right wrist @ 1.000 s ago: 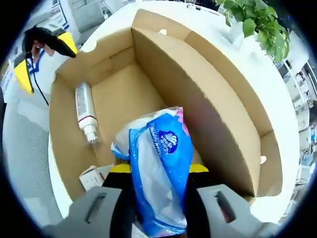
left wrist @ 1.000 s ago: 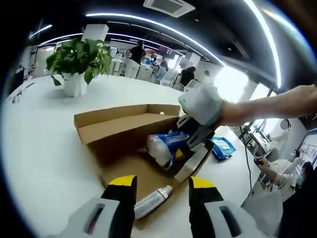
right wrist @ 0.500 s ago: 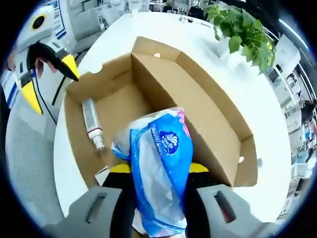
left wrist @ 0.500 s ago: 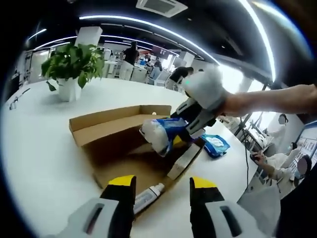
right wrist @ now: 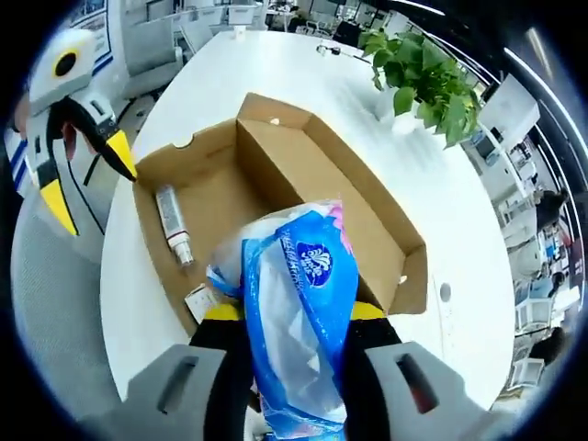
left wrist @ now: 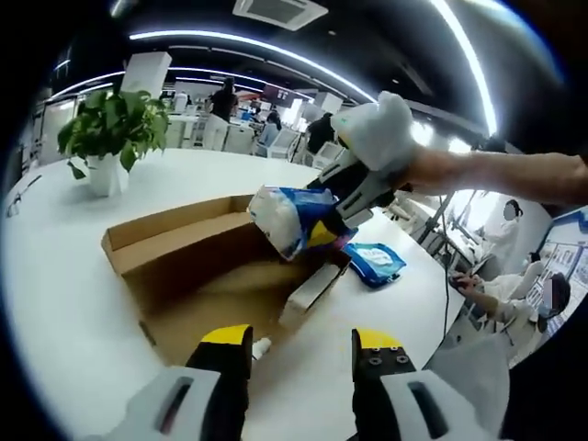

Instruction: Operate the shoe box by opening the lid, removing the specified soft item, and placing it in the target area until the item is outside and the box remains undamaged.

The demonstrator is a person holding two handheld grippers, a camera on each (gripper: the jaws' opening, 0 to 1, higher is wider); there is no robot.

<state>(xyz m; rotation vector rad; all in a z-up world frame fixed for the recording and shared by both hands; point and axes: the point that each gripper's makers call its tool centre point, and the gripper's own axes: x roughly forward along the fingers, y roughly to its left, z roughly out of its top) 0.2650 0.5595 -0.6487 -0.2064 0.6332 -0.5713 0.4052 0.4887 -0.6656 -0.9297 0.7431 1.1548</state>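
One soft tissue pack (right wrist: 292, 322) clamped in our right gripper (right wrist: 292, 317), above the open shoe box (right wrist: 276, 207).
We'd carry it level toward the white table (left wrist: 73, 276) beside the blue packet (left wrist: 375, 262); left gripper (left wrist: 300, 338) idles, jaws apart, empty.

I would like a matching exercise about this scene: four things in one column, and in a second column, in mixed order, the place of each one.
Things:
1. blue tissue pack
2. white bottle
3. potted plant
4. blue wipes packet

Places:
A. on the white table, beyond the box
B. held between the jaws of the right gripper, above the box
C. flat on the table beside the box
D. lying on the floor of the open cardboard box

Pairs: 1-B, 2-D, 3-A, 4-C
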